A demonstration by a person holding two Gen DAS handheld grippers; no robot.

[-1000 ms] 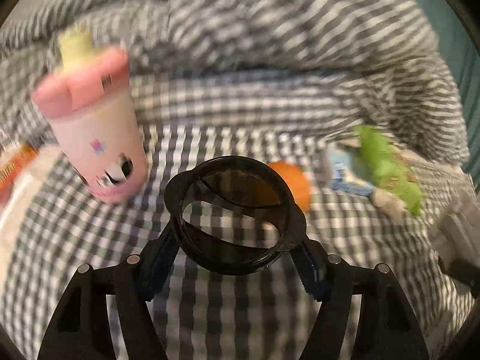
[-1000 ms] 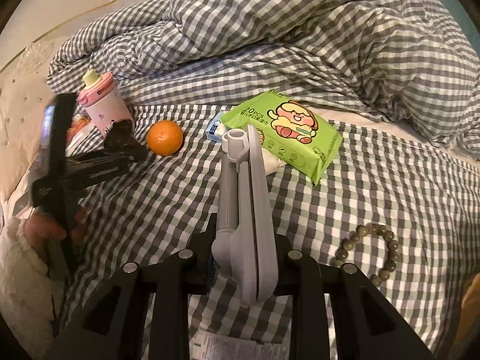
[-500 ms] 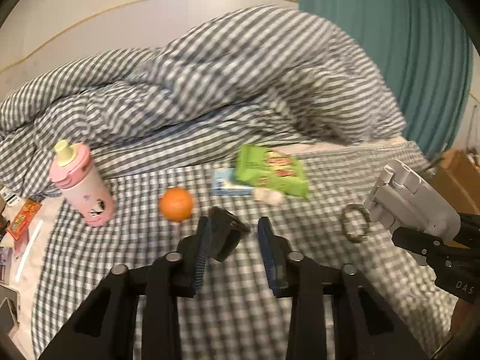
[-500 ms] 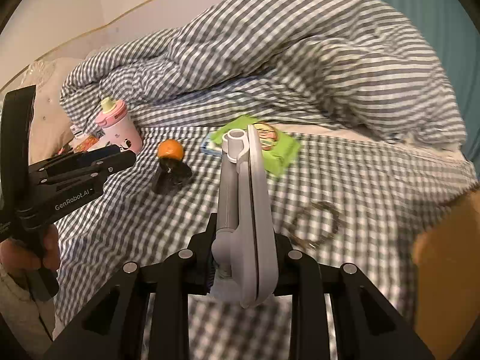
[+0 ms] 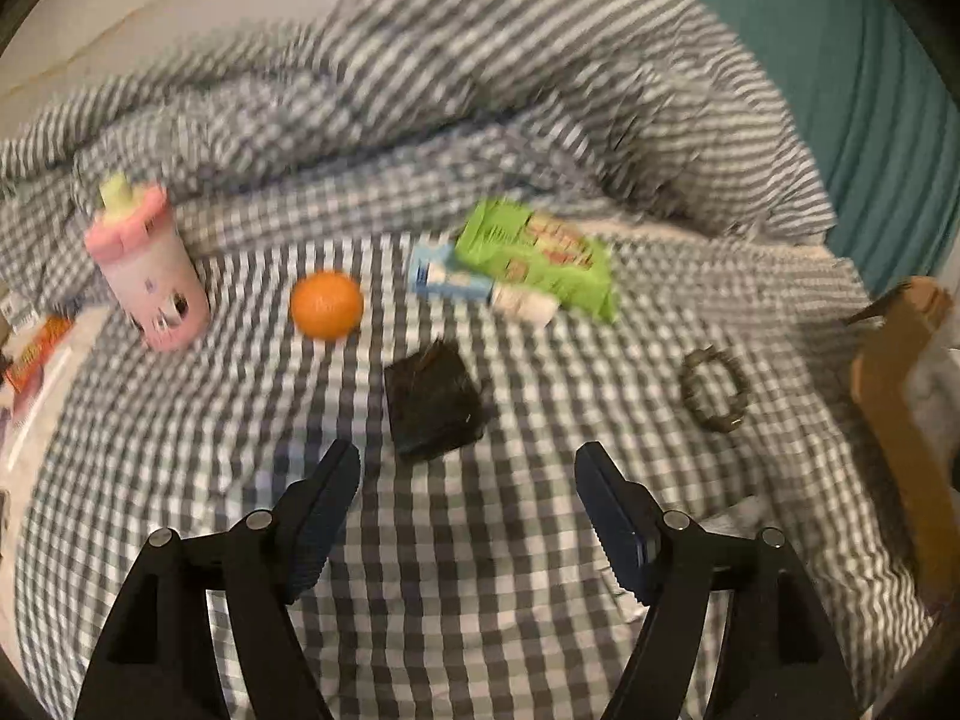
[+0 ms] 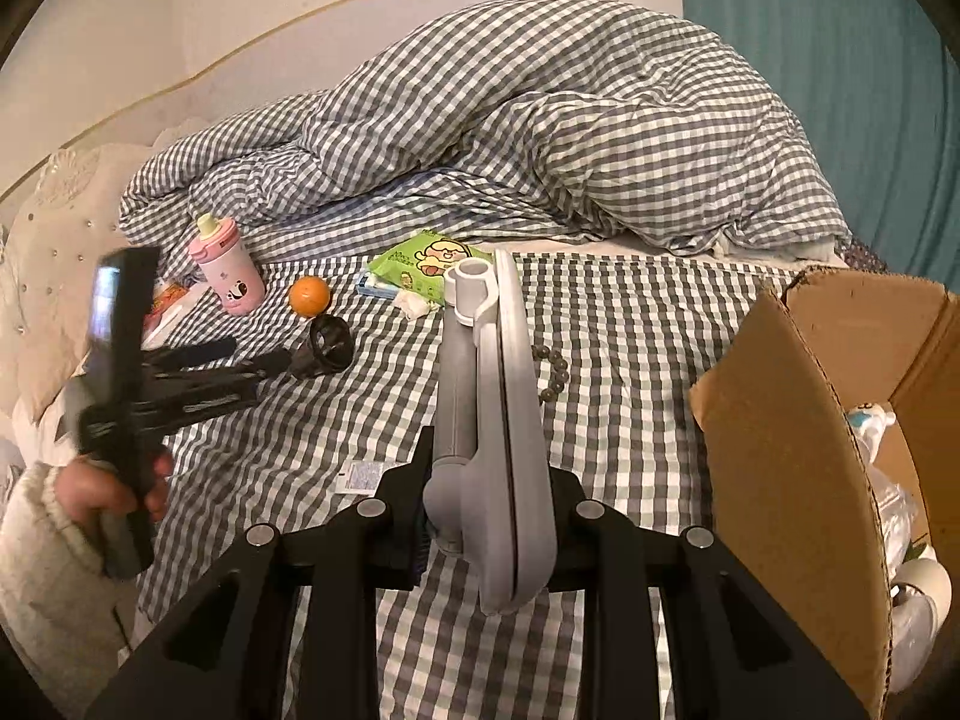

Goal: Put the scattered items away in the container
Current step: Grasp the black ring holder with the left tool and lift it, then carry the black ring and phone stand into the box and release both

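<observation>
My left gripper [image 5: 468, 510] hangs over the checked bed with its jaws opening and nothing between them. A black round cup [image 5: 432, 399] lies on the sheet just ahead of its tips. From the right wrist view, that left gripper [image 6: 264, 354] is in a person's hand and the cup [image 6: 327, 348] is at its fingertips. My right gripper [image 6: 486, 528] is shut on a folded grey stand [image 6: 486, 390]. An open cardboard box [image 6: 780, 420] stands to its right. An orange [image 5: 327, 304], a pink sippy cup [image 5: 150, 276], a green wipes pack [image 5: 534, 258] and a bead bracelet [image 5: 714, 384] lie scattered.
A bunched checked duvet [image 6: 540, 138] fills the back of the bed. A small blue carton [image 5: 441, 276] and a white tissue [image 6: 414, 303] lie by the wipes. Snack packets [image 5: 36, 354] sit at the left edge. The box holds white plastic items [image 6: 900, 480].
The left gripper let go of the black cup, which now lies on the sheet, then pulled back and spread its jaws. The right gripper rose and drew back with the stand; the cardboard box came into view.
</observation>
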